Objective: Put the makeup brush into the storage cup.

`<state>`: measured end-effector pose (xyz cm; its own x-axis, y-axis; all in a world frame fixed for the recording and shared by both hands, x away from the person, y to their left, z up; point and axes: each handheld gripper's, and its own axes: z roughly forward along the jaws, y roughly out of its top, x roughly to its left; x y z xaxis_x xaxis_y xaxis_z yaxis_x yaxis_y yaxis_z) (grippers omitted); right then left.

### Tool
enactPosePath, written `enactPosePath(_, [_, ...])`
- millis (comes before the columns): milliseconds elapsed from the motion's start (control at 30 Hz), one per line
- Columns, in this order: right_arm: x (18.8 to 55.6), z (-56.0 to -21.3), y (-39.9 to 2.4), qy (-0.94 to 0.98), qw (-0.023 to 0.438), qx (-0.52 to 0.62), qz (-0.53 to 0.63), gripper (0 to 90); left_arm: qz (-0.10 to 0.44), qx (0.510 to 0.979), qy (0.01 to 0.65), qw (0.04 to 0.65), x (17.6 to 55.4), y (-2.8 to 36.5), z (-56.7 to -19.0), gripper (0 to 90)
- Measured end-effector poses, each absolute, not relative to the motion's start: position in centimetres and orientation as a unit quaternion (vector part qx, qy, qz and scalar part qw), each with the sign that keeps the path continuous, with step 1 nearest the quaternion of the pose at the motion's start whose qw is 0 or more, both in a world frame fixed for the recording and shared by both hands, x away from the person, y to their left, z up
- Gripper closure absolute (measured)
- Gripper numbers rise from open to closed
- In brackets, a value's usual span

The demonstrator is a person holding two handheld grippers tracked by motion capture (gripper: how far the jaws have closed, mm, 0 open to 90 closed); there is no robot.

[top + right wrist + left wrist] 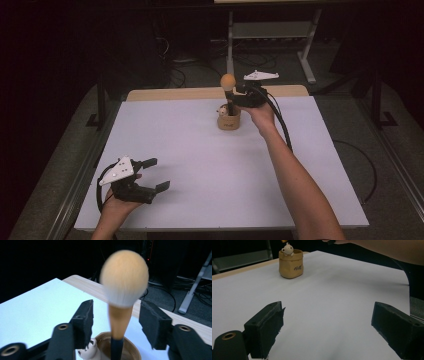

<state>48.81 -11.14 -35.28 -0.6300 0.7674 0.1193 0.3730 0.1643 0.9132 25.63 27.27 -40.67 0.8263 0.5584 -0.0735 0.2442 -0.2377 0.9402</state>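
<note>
High view
Right hand-held gripper (235, 95): raised over the far middle of the bench (200, 200), beside the upper handle of a makeup brush (228, 82). Whether its jaws press on the brush cannot be told from here.
Brush: stands upright in a small tan pot (229, 121), bristle head at the top.
Left hand-held gripper (156, 175): rests at the near left corner of the bench, jaws apart, nothing between them, well apart from the pot.

Left gripper view
Left hand-held gripper (327, 327): two black jaws spread wide over bare white bench (337, 290).
Pot (291, 265): far off, sack-shaped and glazed, with a small animal figure (287, 249) peeking over its rim.
Person's forearm (387, 250): crosses the upper right.

Right gripper view
Right hand-held gripper (115, 321): jaws stand on either side of the brush handle (120, 322) with a gap on both sides, so the brush is not clamped.
Brush head (124, 277): round, pale, fluffy, slightly blurred, above the jaws.
Handle: tan near the bristles, dark lower down, running into the pot (130, 350) beside the figure (91, 352).

Handling
Brush: likely very light, with a stiff, smooth, possibly slippery handle; the bristles are soft and would crush.
Where to hold: on the tan handle just below the bristles, lifting straight up.
Pot: looks like pottery, so breakable, and light enough to tip if the handle drags on its rim.
</note>
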Motion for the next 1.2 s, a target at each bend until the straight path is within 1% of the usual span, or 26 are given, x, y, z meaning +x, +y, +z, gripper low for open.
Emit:
enactPosePath(400, [48.4, -34.9, -11.7, 0.742, 0.175, 0.386, 0.519, 29.1, 0.138, 0.774, 0.262, 0.559, 25.6, 27.2, -40.7, 10.2])
enactPosePath(567, [48.2, -35.0, -12.0, 0.747, 0.167, 0.378, 0.521, 20.2, 0.140, 0.775, 0.261, 0.558, 25.6, 27.3, -40.7, 10.2])
enactPosePath(700, [47.8, -35.0, -12.2, 0.753, 0.168, 0.373, 0.515, 16.6, 0.139, 0.776, 0.262, 0.558, 25.6, 27.3, -40.8, 10.2])
enactPosePath(933, [47.1, -35.1, -12.6, 0.752, 0.167, 0.370, 0.519, 14.0, 0.140, 0.778, 0.261, 0.554, 25.7, 27.2, -40.8, 10.2])
enactPosePath(1200, [46.4, -34.9, -12.9, 0.750, 0.172, 0.363, 0.526, 13.7, 0.137, 0.776, 0.263, 0.557, 25.8, 27.2, -40.9, 10.2])
